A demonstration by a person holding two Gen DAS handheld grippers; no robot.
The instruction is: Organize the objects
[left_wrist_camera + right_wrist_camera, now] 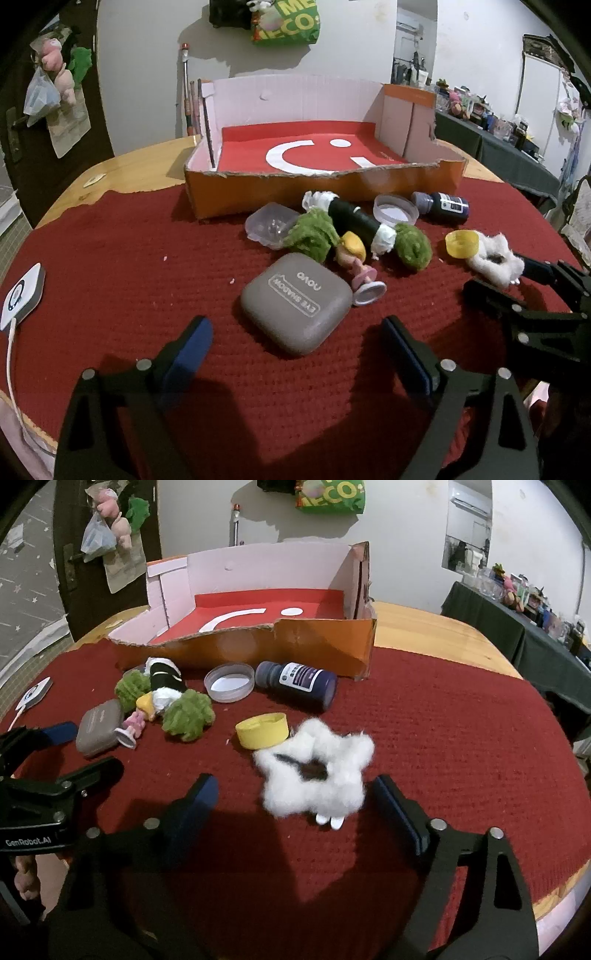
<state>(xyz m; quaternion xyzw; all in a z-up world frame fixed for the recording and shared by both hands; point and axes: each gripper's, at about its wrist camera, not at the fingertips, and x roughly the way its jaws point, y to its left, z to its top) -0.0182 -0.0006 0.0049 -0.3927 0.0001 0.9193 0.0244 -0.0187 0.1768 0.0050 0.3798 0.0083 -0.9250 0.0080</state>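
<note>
Left wrist view: the left gripper has its two fingers wide apart, and it holds nothing. The gray eye shadow case lies flat on the red cloth just in front of the gap, and neither pad touches it. Right behind the case lies a small pink doll with yellow hair, close against the case's far corner. Past the doll is a black tube toy with two green fuzzy balls, lying on its side. A clear plastic case sits to its left. A clear round lid and a dark blue bottle on its side lie farther back, near the box.

In the right wrist view, the right gripper is open too and holds nothing. The white fluffy toy lies on the cloth between the finger tips. I cannot tell if the right pad touches its fluff. A yellow cap touches the toy's far left edge.

The orange cardboard box stands at the back of the cloth, on the wooden table. Its floor is red with a white smiley face, and its front wall is torn low. All the toys are outside it, on the cloth. A small white gadget with a cord lies at the far left edge.
</note>
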